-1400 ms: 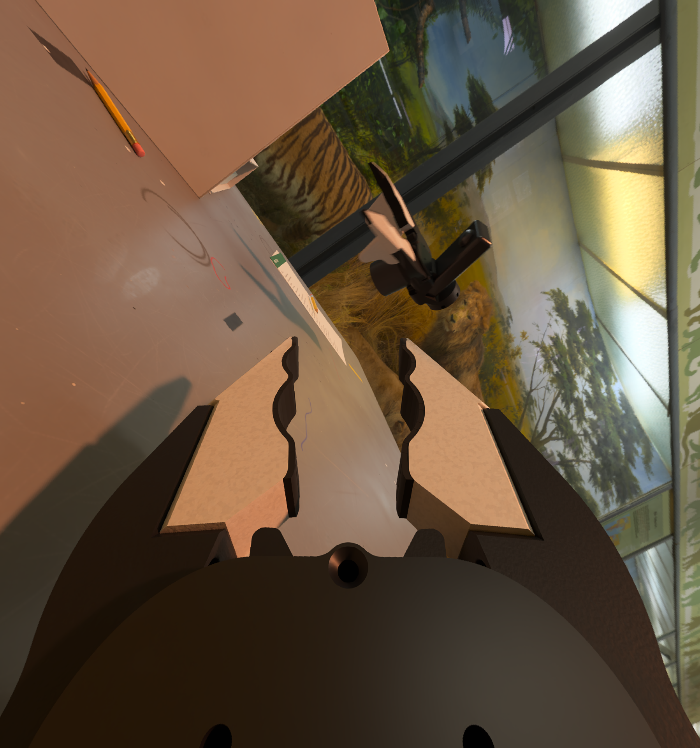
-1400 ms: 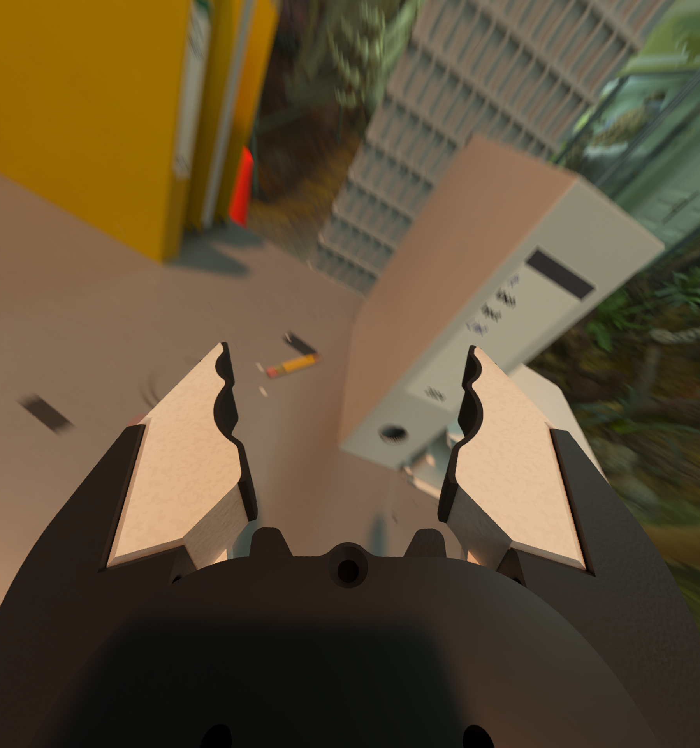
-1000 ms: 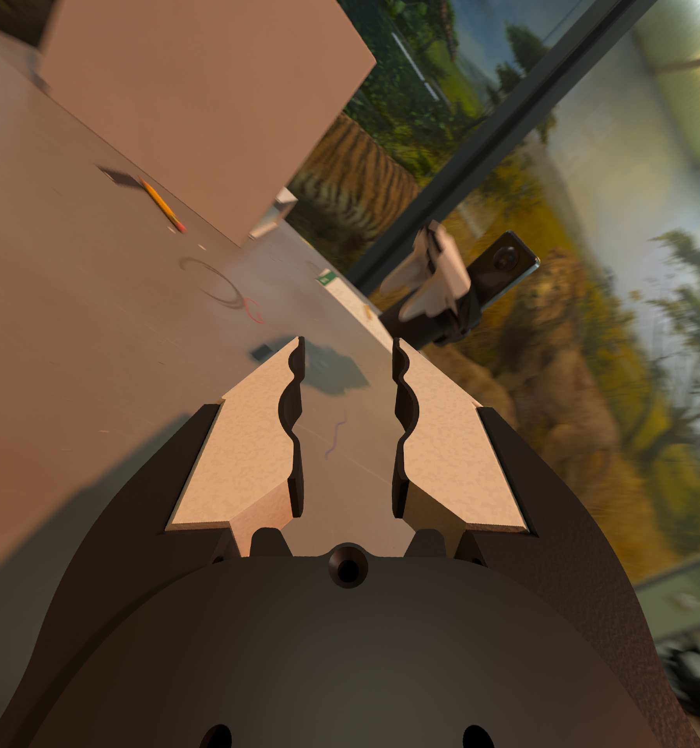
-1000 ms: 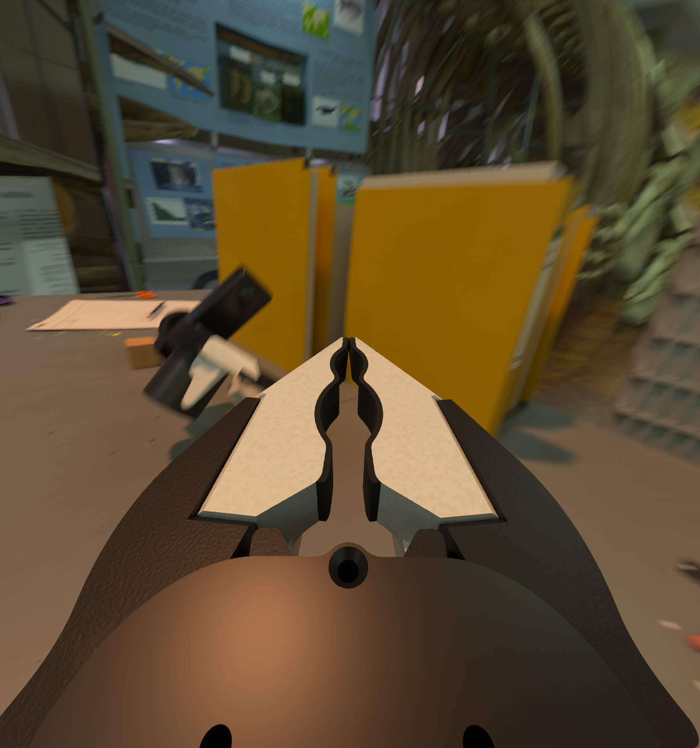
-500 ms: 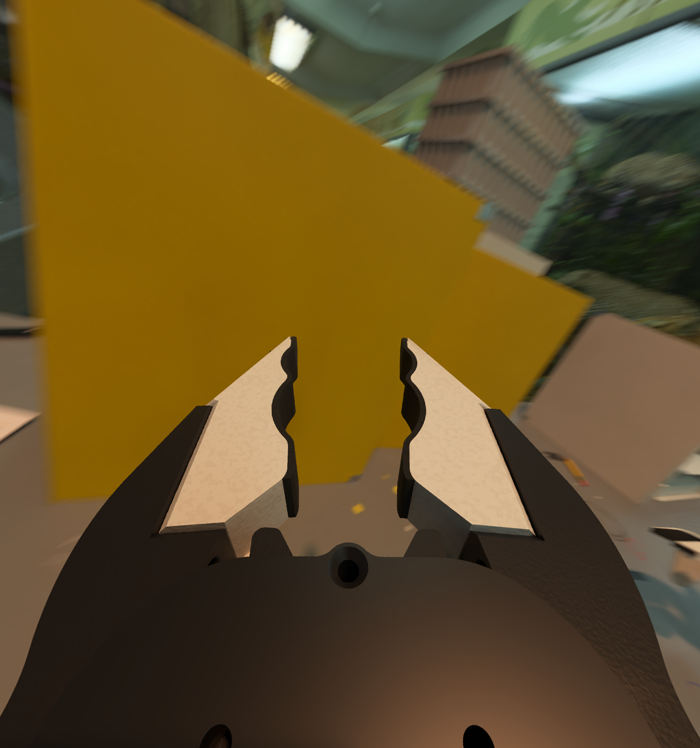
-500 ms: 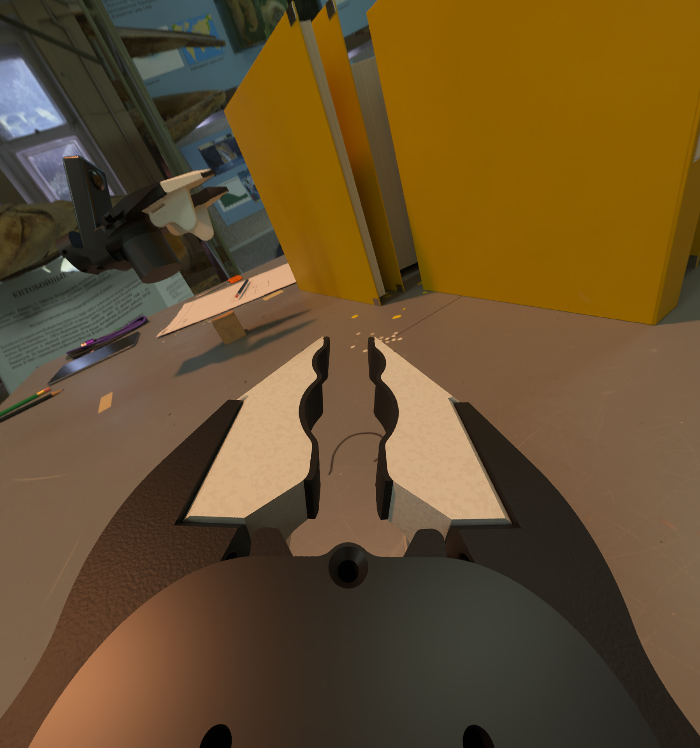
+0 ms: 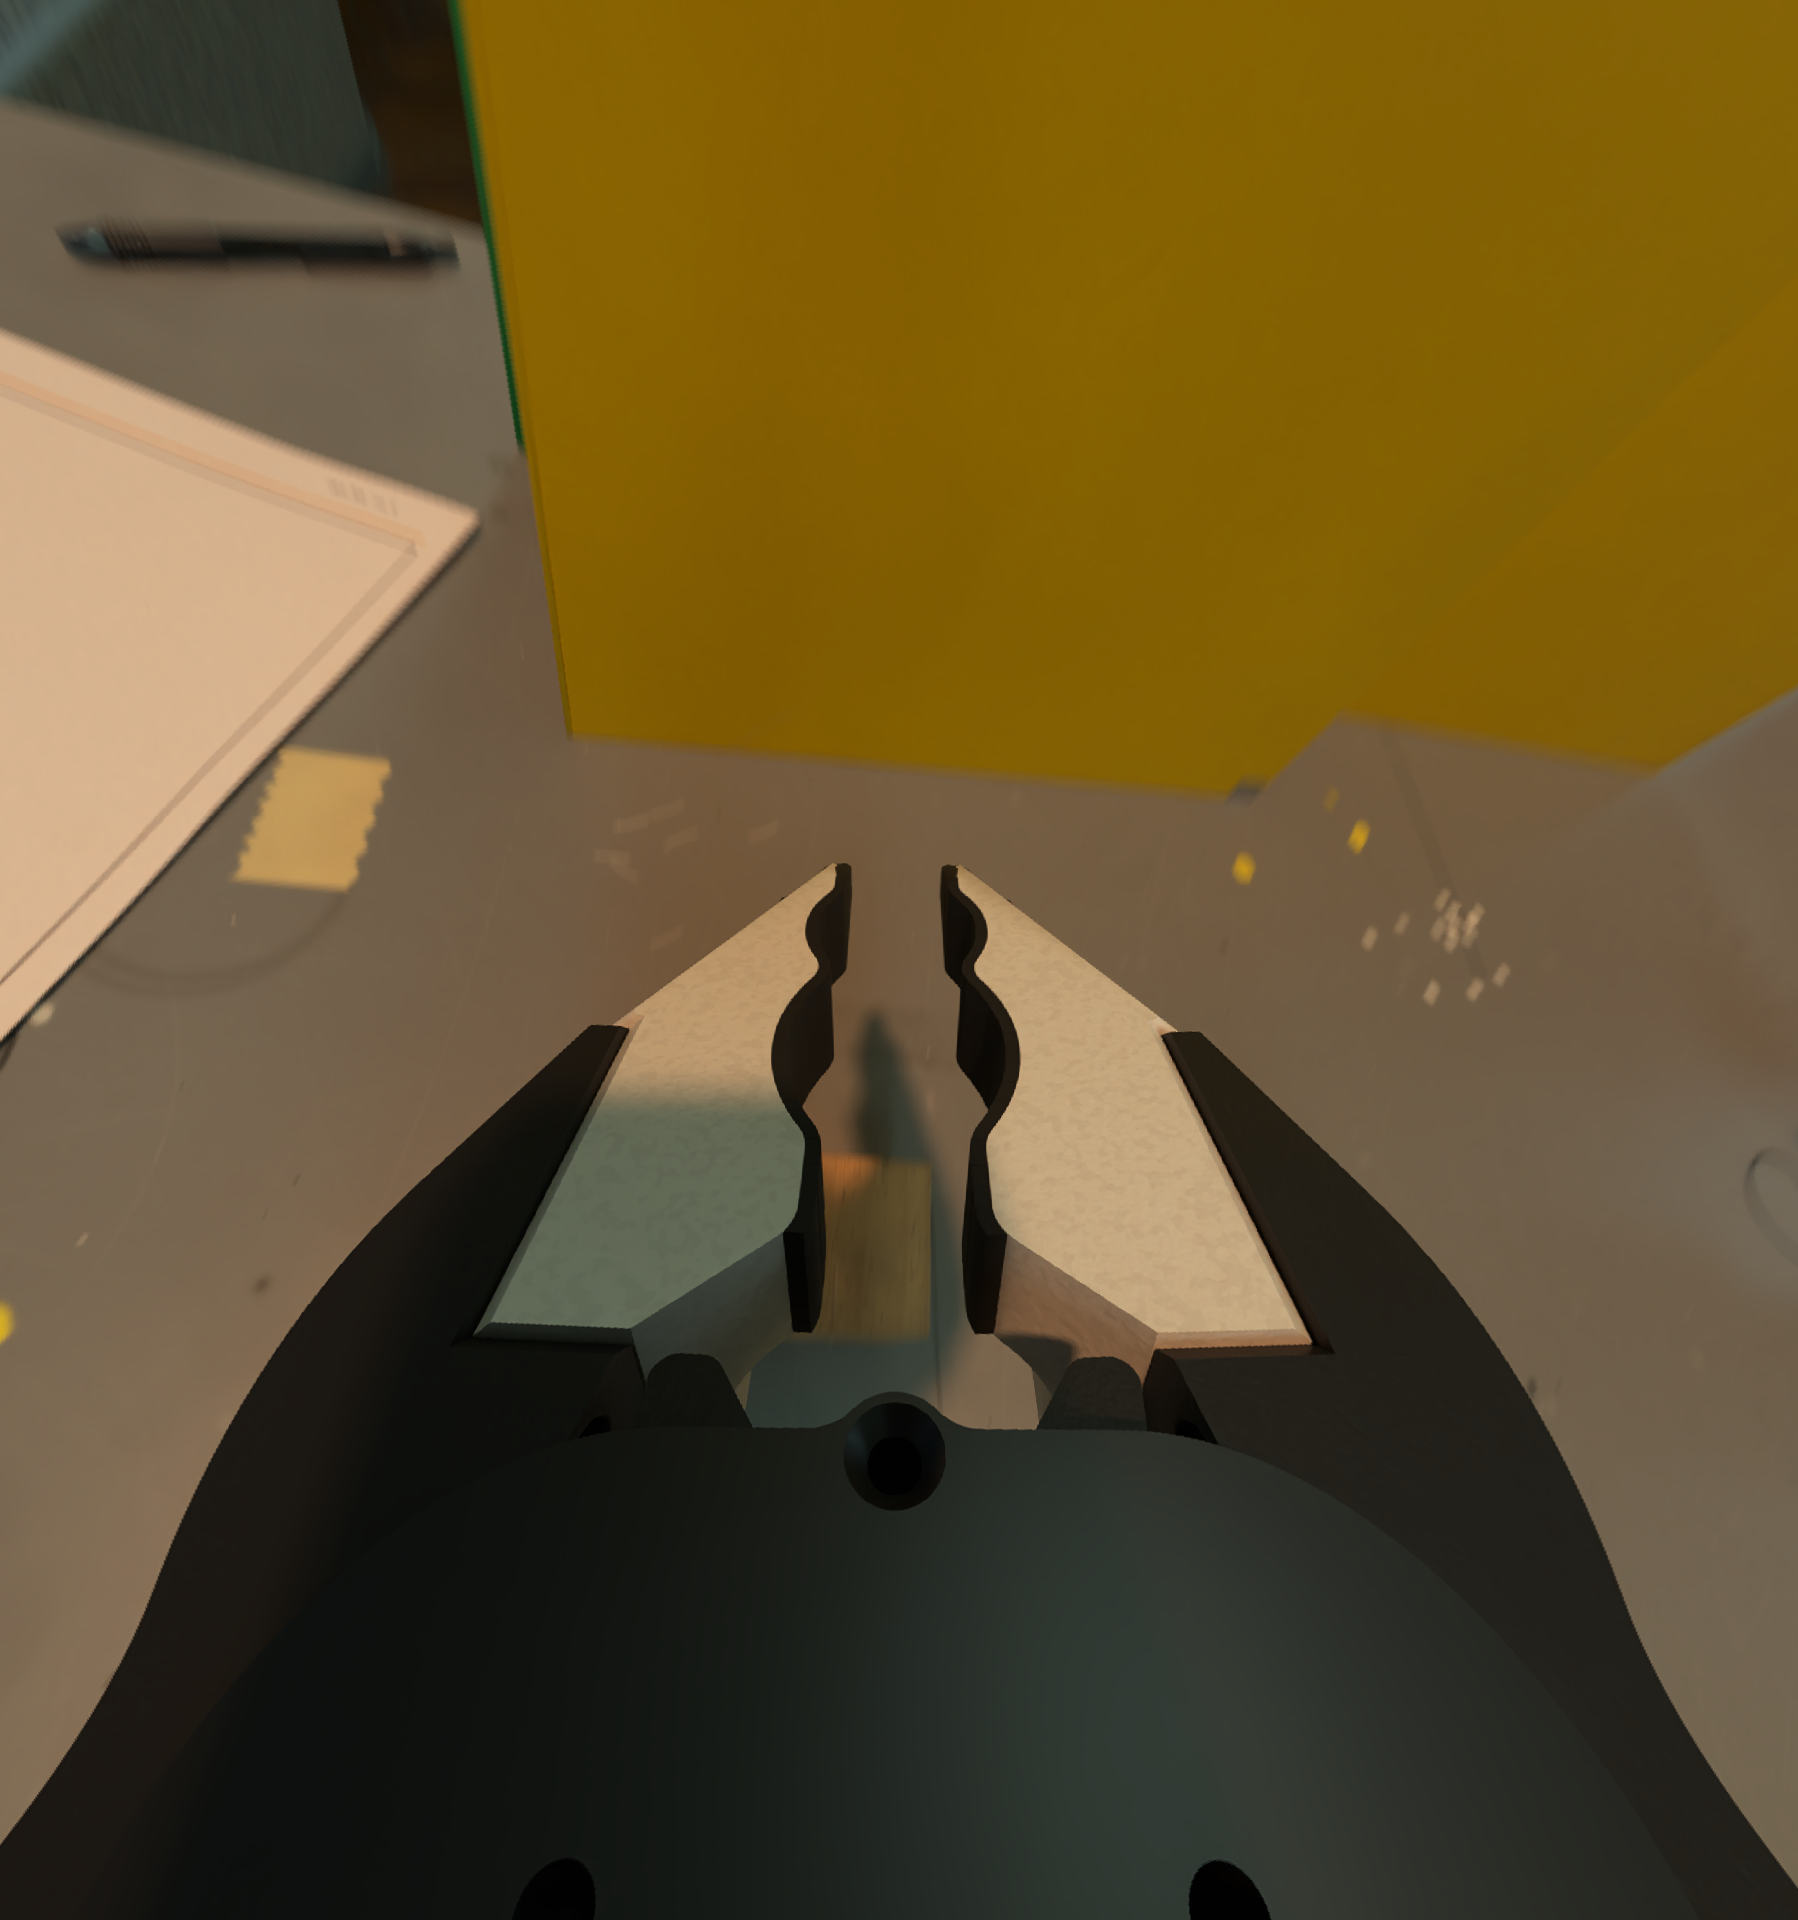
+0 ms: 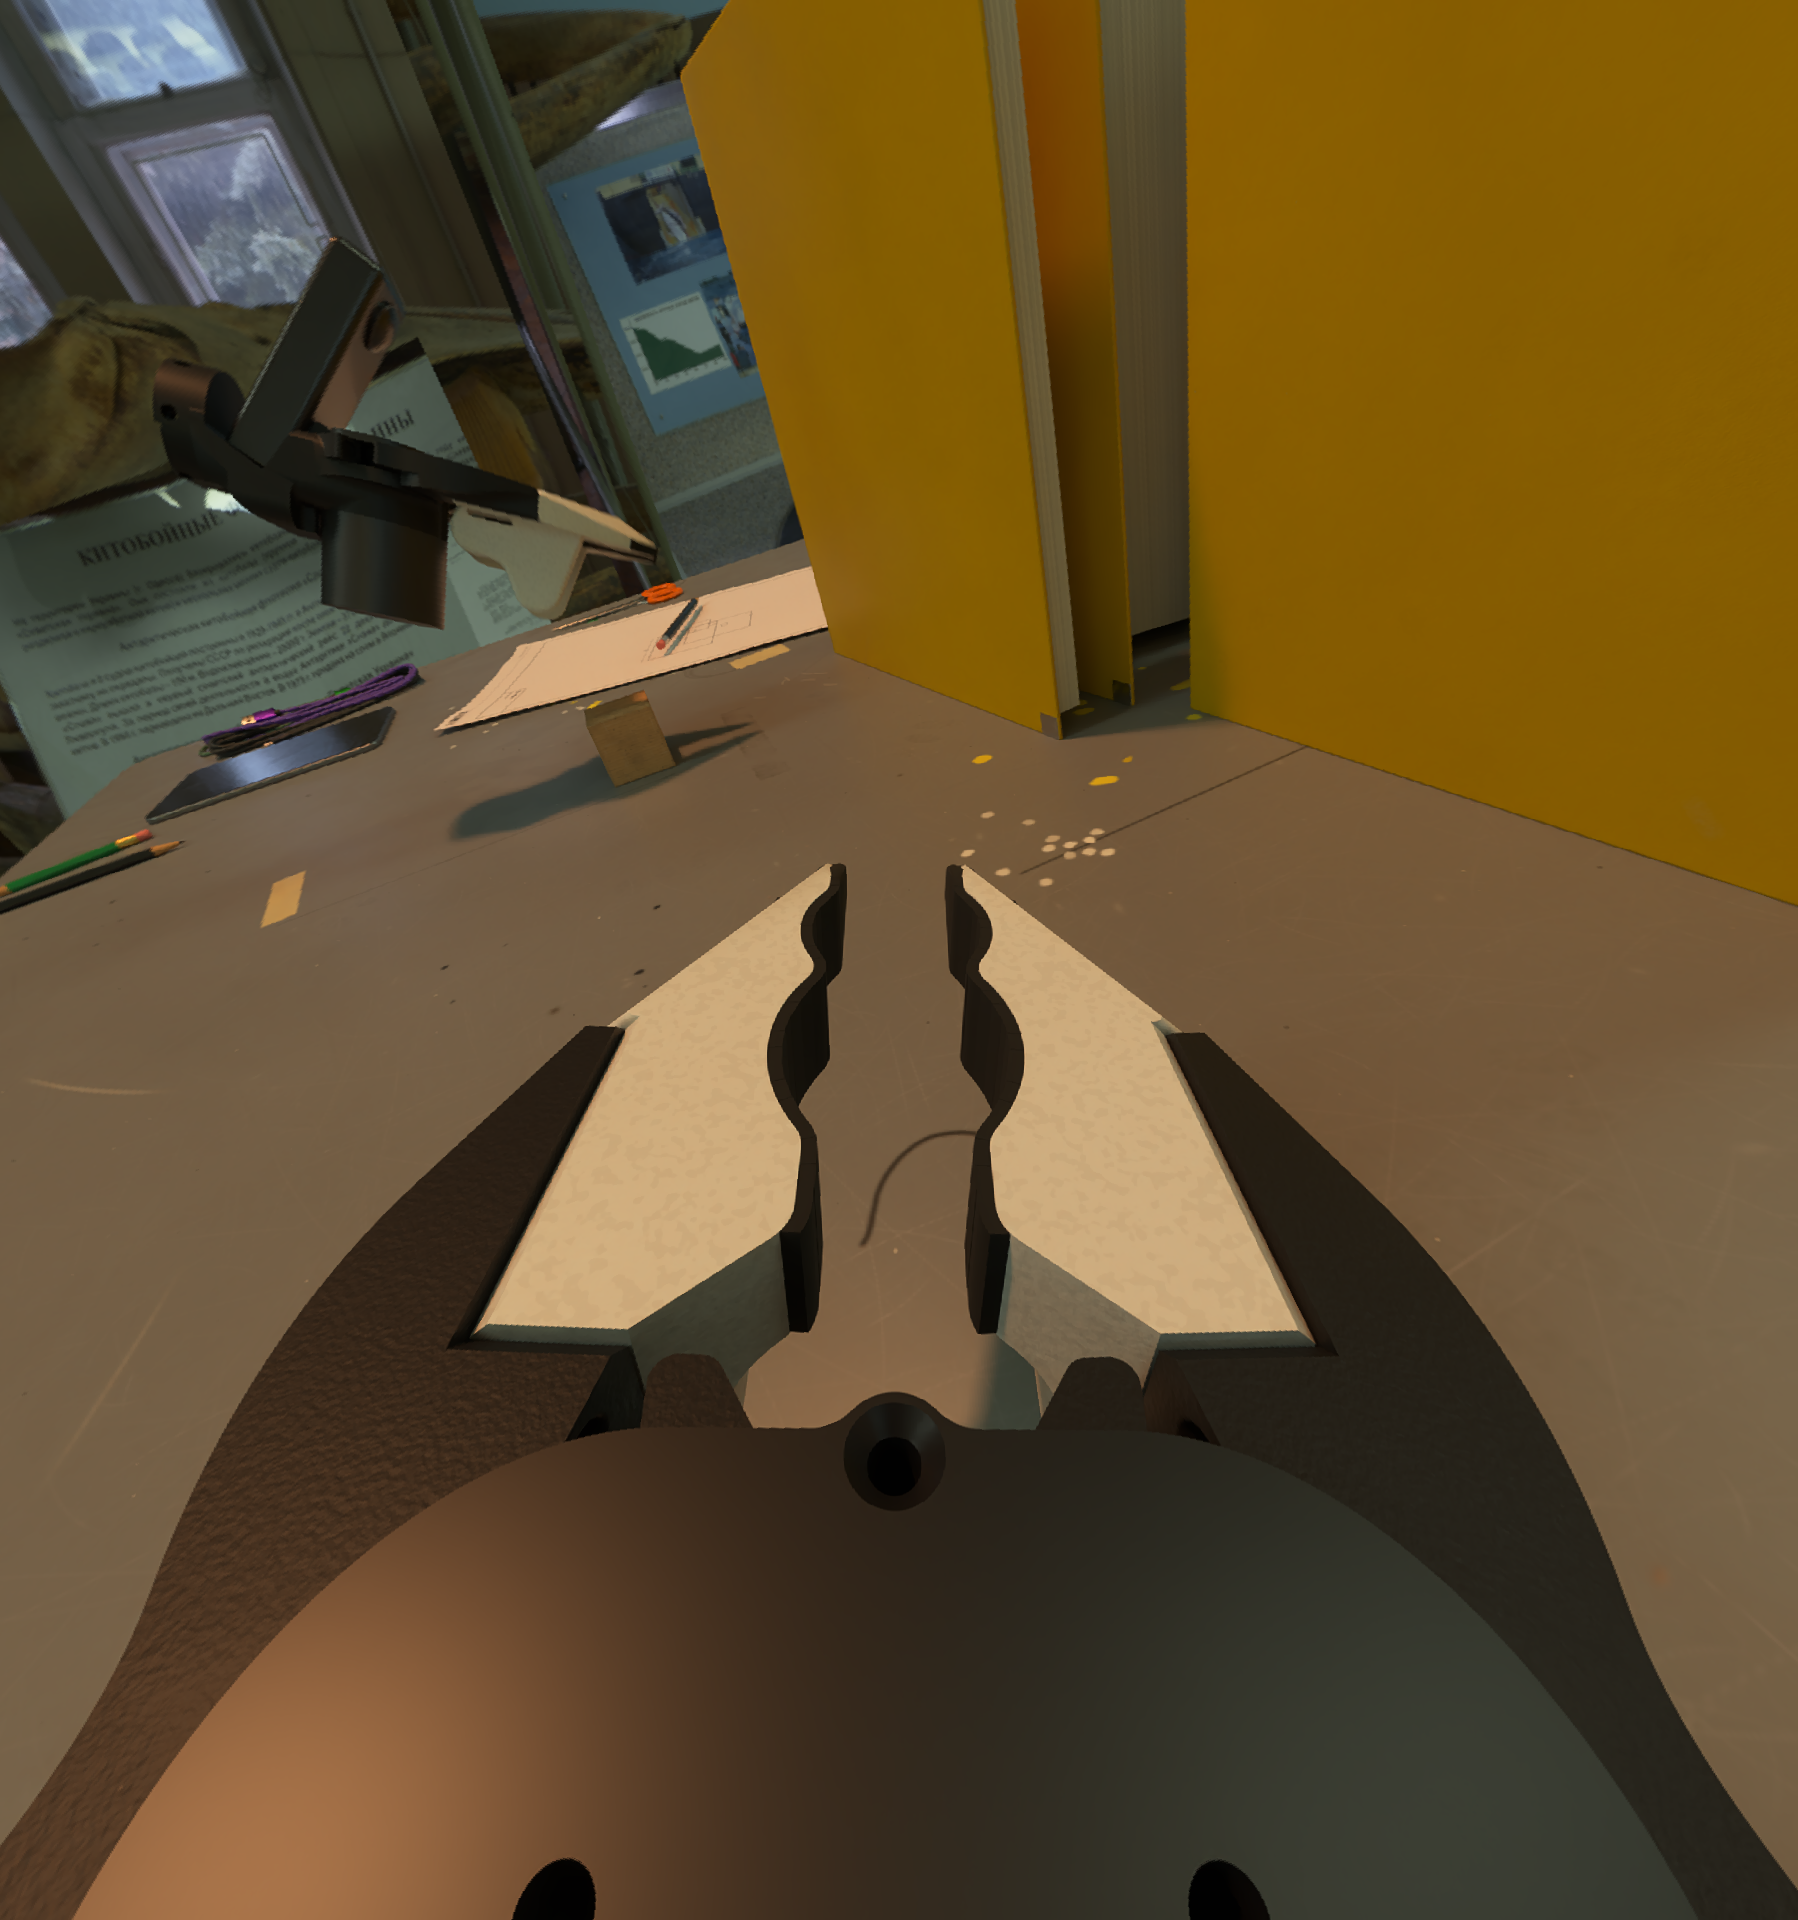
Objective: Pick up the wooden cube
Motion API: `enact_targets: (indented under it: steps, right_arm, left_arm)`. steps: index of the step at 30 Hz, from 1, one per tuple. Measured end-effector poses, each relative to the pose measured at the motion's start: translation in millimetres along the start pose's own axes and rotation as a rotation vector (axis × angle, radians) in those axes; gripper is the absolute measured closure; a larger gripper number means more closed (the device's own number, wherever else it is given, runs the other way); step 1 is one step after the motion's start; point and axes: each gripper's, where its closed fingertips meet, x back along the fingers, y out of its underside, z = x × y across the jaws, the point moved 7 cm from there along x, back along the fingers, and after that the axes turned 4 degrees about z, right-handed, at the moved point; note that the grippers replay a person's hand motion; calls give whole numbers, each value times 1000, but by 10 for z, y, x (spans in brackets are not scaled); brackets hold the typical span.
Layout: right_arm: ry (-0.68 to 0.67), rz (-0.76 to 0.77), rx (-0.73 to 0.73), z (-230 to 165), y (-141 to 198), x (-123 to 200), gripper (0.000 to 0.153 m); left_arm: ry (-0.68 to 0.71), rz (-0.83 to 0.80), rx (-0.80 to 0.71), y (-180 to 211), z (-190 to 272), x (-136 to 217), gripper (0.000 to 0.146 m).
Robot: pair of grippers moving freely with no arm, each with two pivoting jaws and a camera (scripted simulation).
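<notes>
The wooden cube [image 8: 630, 740] is small and light brown. It rests on the brown table [image 8: 1290, 1039] near a corner of a paper sheet. My left gripper [image 8: 637, 547] hovers above and to the left of it, fingers pointing right, apart from it. In the left wrist view the left gripper [image 7: 893, 871] looks down at the table with a narrow gap between its jaws. The cube [image 7: 874, 1236] shows through that gap near the finger bases, on the table below. My right gripper [image 8: 893, 871] is low over the table, narrowly open and empty, well short of the cube.
Tall yellow binders [image 8: 1497, 416] stand on the right and also fill the far side of the left wrist view [image 7: 1082, 364]. The paper sheet [image 7: 126, 623], a pen [image 7: 251, 246], a black tablet [image 8: 271, 764], a purple cable [image 8: 313, 707] and pencils [image 8: 64, 873] lie to the left.
My left gripper has tipped down over the table and its jaws have narrowed; the cube now shows between its fingers. The right gripper has hardly moved since half a second ago.
</notes>
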Motion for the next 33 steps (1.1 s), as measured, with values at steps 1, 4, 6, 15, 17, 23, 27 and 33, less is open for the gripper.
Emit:
enact_targets:
  steps: [1,4,6,15,17,23,27,33]
  right_arm:
    - [-6,-2,-5,5,1,-19,134]
    - [-23,-14,-7,8,10,-77,134]
    - [-34,-27,1,-2,21,-115,134]
    - [-45,-50,-1,-11,47,-147,133]
    - [-39,-46,-10,-1,47,-132,133]
    - [-16,-50,0,-6,53,-85,133]
    - [4,-58,13,-8,64,-45,133]
    - [35,-50,9,-4,64,42,133]
  left_arm:
    - [-16,-74,-29,49,19,-11,127]
    - [-88,-241,-97,183,82,-47,119]
    - [-132,-304,-108,239,125,-58,104]
    - [-235,-594,-225,356,248,47,117]
    - [-256,-692,-248,456,259,-7,104]
    - [-383,-796,-309,524,191,-125,94]
    - [-455,-824,-294,528,112,-154,94]
    - [-514,-904,-313,536,108,-214,90]
